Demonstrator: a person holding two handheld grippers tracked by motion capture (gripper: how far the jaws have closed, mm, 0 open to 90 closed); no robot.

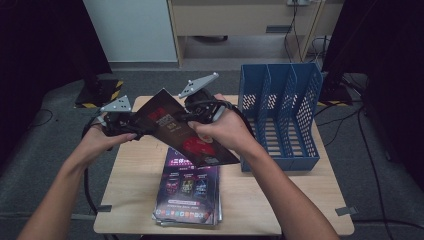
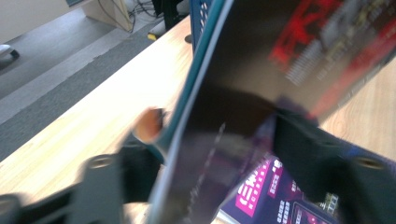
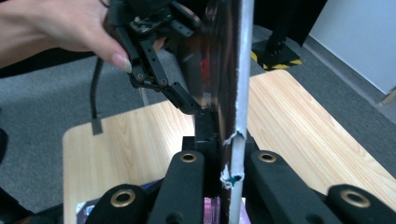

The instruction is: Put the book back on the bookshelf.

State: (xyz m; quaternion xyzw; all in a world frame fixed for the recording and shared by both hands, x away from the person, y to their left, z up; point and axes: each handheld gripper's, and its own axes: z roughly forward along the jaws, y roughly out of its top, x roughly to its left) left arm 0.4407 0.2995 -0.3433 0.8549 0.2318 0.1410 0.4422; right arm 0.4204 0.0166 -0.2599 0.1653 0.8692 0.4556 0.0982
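Dark glossy magazine [image 1: 175, 125] is held up in the air over the desk [image 1: 135, 170], tilted, spanning between both hands above the magazine stack [image 1: 189, 192]. Right gripper [image 1: 192, 116] has its jaws clenched on the magazine's edge: right gripper view shows the sheet edge-on [image 3: 236, 93], pinched between the two black jaws, paper slightly torn and crumpled at the bite. Left gripper [image 1: 145, 131] sits at the magazine's left corner; left gripper view shows the cover [image 2: 243, 93] running between its jaws, but that view is blurred, so I can't tell if the pads are actually pressing. In the right gripper view the left gripper [image 3: 194, 108] has one jaw tip right at the cover. The stack lies flat near the front edge of the desk, purple cover up. Blue file rack [image 1: 280, 115] stands on the desk's right side, just right of the right hand [image 1: 225, 131], slots facing the person.
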